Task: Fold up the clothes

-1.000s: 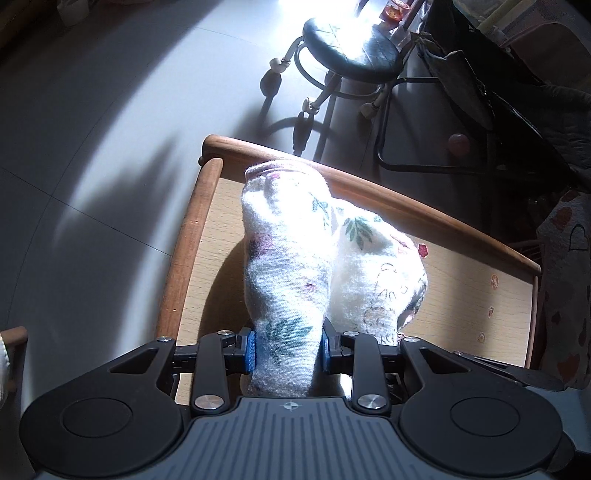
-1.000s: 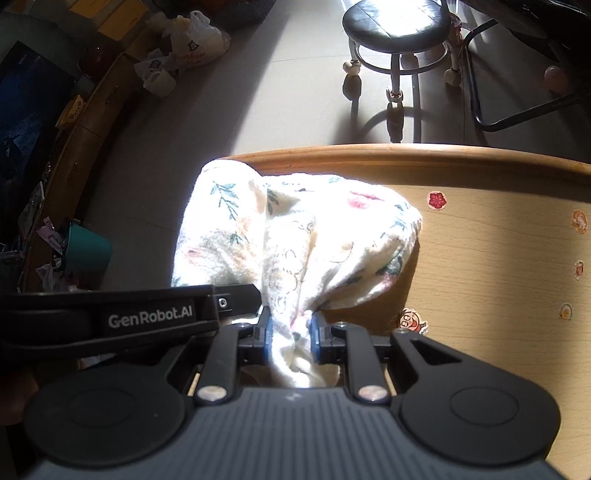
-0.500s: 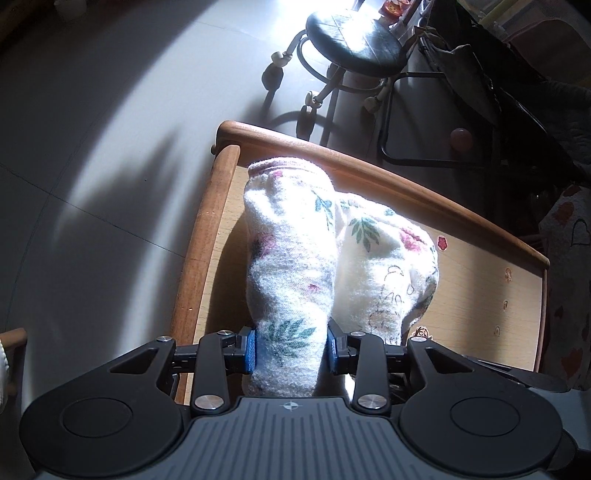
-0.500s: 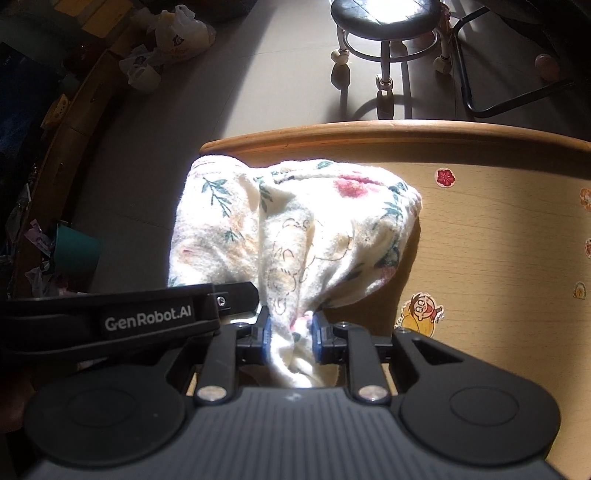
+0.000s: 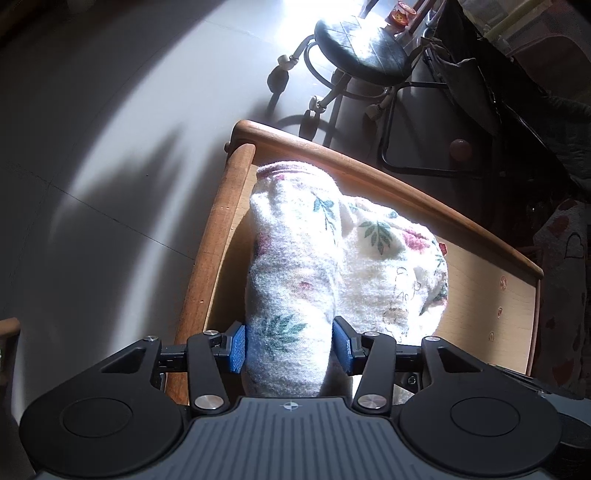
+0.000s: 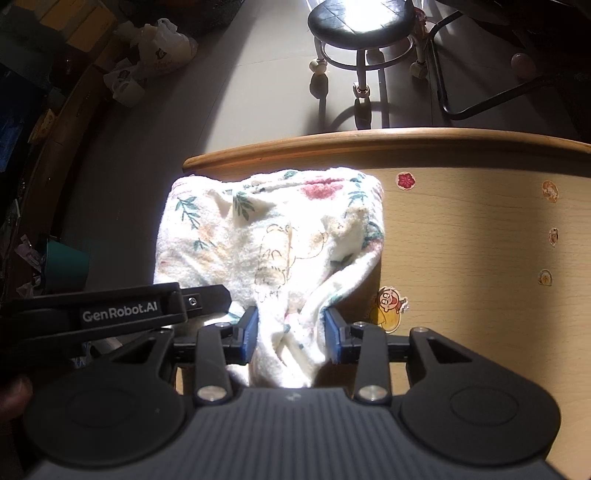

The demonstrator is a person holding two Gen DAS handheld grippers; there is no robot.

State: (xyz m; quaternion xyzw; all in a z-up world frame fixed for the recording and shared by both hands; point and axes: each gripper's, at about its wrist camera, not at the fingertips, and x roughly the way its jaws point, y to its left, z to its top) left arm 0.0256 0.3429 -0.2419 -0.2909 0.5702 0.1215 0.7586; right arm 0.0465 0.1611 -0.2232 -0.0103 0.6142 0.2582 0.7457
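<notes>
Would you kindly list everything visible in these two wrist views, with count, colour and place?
floral garment: one, cream with green leaves and pink flowers, bunched on the table's far left corner, near end held by both grippers.
table: one, light wood with a raised darker rim, under the garment.
stickers: several, red, orange and yellow, on the tabletop right of the garment.
stool: one, black seat on a pale wheeled frame, on the floor beyond the table.
plastic bags: a few, whitish, on the floor at far left.
left gripper: one, black with blue pads, jaws holding the garment.
right gripper: one, black with blue pads, jaws holding the garment.
</notes>
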